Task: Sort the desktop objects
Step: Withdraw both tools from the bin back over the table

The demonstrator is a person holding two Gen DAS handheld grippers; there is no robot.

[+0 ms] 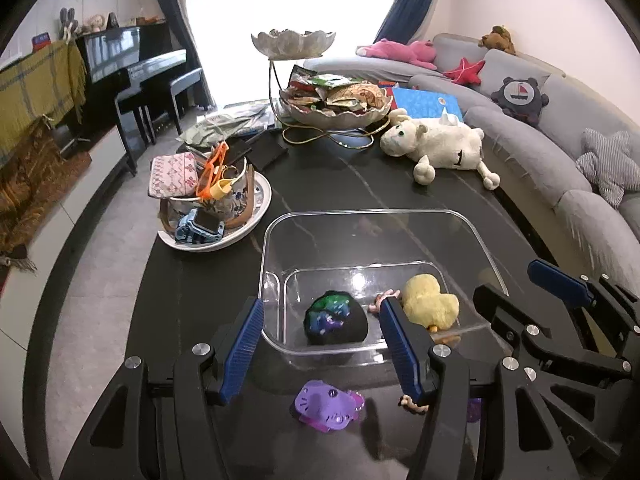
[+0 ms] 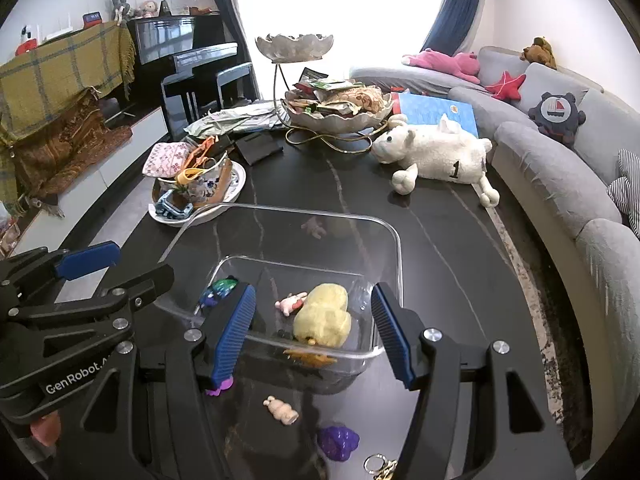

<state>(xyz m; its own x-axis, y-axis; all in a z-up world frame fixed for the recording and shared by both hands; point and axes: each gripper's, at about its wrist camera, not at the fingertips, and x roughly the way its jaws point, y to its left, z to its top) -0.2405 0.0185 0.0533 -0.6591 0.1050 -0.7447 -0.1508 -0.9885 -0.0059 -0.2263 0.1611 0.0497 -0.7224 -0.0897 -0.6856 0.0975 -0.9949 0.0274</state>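
Plastic, clear and glossy, forms the rounded rectangular bin on the dark veined table in the left wrist view; a fuzzy yellow duck and a black ball with iridescent patches lie inside, a purple toy outside its near wall. The left gripper hangs with ribbed blue pads apart, nothing between them. A white plush sheep rests near the grey sofa. From the right wrist view, the right gripper spreads empty over the bin's near rim; a small beige figure and a purple lump lie on bare tabletop before it
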